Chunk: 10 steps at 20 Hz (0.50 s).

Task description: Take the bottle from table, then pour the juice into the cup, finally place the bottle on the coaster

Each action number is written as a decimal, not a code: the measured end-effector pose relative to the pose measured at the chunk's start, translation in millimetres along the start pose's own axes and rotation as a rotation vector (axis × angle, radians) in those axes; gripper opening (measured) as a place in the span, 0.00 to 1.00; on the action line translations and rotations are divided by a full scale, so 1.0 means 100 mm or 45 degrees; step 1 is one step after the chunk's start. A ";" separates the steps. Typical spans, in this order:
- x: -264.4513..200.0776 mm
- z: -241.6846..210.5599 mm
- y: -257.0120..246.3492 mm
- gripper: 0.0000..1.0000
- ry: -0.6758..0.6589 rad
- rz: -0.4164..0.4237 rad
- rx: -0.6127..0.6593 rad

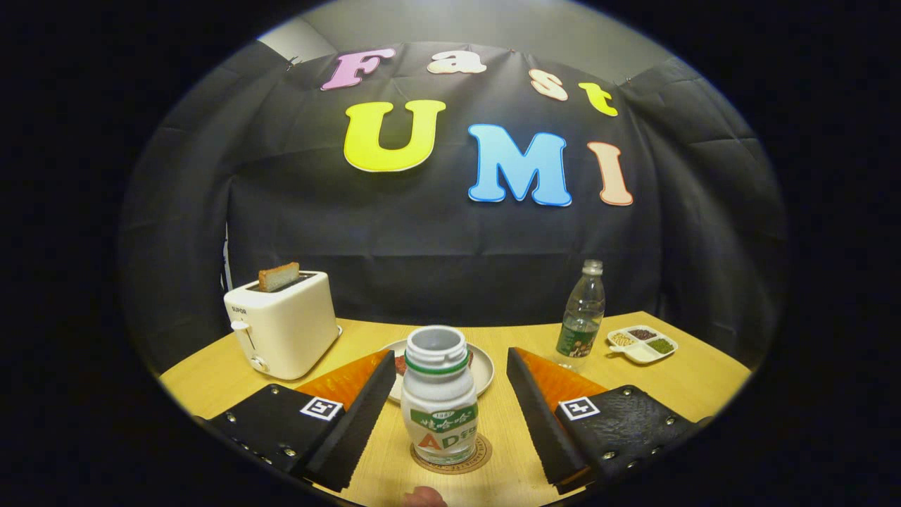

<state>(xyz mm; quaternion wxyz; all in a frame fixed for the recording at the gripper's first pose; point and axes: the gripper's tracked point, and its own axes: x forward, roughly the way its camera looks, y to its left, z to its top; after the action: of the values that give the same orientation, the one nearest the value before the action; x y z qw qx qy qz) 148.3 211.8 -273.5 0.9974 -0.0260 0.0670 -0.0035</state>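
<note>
Your gripper [450, 412] is spread wide, fingers [366, 415] released on both sides with nothing clenched between them. The bottle [439, 398] stands upright dead ahead at twelve o'clock, right in the gap, and neither pad touches it. It's a small white bottle with a green band at the neck and no cap on; the mouth is open to the top. Its long axis runs straight up from the tabletop [669, 384], across the line the fingers would close along, so a squeeze from here would take it square on its sides.

And look where it stands: on the round coaster [479, 454], whose rim peeks out around the base. By my read, that's the last step already done, the bottle set down and let go. I can't pick out the cup from here, so I can't confirm the pour.

Just beyond the bottle a plate [482, 370] sits half hidden behind it. A white toaster [281, 331] with a slice of toast up sits at ten o'clock, a clear water bottle [583, 317] at one o'clock, a divided snack dish [642, 343] further round at two. If you back out, pull straight toward six and keep both fingers off that bottle.
</note>
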 end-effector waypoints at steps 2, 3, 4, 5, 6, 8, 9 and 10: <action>-0.16 0.37 -0.07 0.96 -0.034 0.014 0.005; -0.22 0.57 -0.09 0.96 -0.056 0.022 0.010; -0.28 0.80 -0.09 0.96 -0.085 0.037 0.015; -0.35 1.04 -0.10 0.96 -0.103 0.053 0.020; -0.39 1.26 -0.12 0.96 -0.118 0.070 0.018; -0.52 1.65 -0.19 0.96 -0.133 0.083 -0.002; -0.60 1.82 -0.27 0.96 -0.143 0.076 -0.016; -0.66 1.98 -0.34 0.96 -0.161 0.068 -0.022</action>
<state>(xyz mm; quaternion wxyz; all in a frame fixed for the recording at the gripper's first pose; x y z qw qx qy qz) 109.1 188.5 -66.4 0.9991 -0.0331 0.0044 0.0254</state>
